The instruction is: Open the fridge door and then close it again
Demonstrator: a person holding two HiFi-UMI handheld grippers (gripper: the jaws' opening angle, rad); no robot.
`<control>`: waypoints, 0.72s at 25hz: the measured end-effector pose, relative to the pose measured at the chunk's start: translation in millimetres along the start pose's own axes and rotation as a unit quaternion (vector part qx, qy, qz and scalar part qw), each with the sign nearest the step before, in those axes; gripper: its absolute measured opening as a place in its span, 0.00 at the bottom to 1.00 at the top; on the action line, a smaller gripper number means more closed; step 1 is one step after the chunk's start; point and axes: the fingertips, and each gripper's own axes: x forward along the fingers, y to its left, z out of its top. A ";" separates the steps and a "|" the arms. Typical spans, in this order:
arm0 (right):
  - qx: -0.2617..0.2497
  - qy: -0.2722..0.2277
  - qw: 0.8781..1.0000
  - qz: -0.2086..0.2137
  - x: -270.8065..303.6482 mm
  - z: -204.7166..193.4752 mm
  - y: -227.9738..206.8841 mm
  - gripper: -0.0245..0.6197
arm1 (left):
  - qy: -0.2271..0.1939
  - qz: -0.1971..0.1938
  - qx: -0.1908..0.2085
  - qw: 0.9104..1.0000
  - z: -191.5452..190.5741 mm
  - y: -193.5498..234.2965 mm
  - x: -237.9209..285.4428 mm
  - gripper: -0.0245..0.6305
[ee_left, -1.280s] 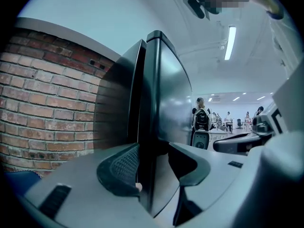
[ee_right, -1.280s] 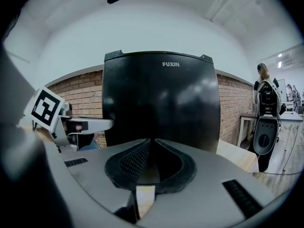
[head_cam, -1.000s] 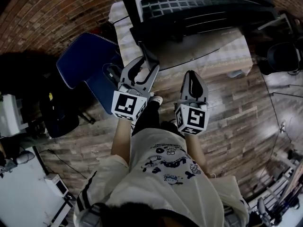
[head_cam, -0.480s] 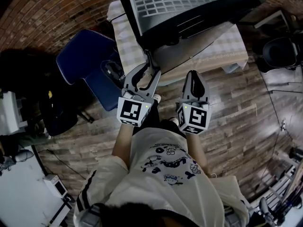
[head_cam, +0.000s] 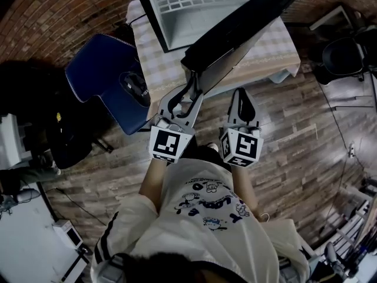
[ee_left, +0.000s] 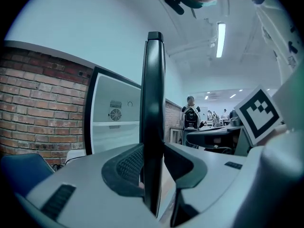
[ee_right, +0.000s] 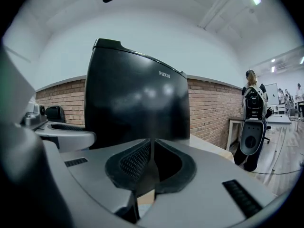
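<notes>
fridge door (head_cam: 241, 25): way further open than a second ago. Back then it only stood a bit ajar; now it's swung out over the tabletop's front edge.
fridge (head_cam: 194, 10): sits on the tabletop at the top of the head view. The pale inside and a wire shelf show a lot more than before.
left claw (head_cam: 189, 93): has followed the door out along with its edge. The jaws have just been closing, and in the left gripper view the claw (ee_left: 154, 167) is pinching the thin door edge (ee_left: 154, 118), a pad against each side.
right claw (head_cam: 240, 93): shifted a little too, and it's just beside the left one. In the right gripper view the claw (ee_right: 151, 163) has its jaws pressed together with nothing between them.
in the way: the door's black outer face (ee_right: 135, 99) stands right in front of the right claw and blocks the fridge behind it.
brick wall (head_cam: 65, 10): runs behind and to the left of the fridge.
floor (head_cam: 294, 134): wood planks.
tabletop (head_cam: 277, 46): covered in a checked cloth.
blue chair (head_cam: 103, 69): just left of the tabletop, near the left claw.
person in the background (ee_right: 251, 118): standing well off to the right by some desks.
</notes>
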 end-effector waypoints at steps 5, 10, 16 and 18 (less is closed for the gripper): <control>0.004 0.003 1.000 -0.011 -19.8 -7.5 -20.0 0.11 | 0.003 -0.018 0.014 1.000 -0.4 -35.8 -2.9 0.25; 0.010 0.001 1.000 -0.026 -36.9 -11.9 -38.7 0.11 | 0.003 -0.034 0.019 0.999 -0.9 -68.9 -4.0 0.25; 0.014 0.000 0.999 -0.048 -60.7 -19.2 -64.0 0.11 | 0.004 -0.064 0.026 0.998 -0.6 -110.1 -3.6 0.24; 0.016 -0.001 0.998 -0.057 -69.0 -21.5 -72.7 0.11 | 0.003 -0.075 0.027 0.997 -0.4 -124.7 -3.0 0.23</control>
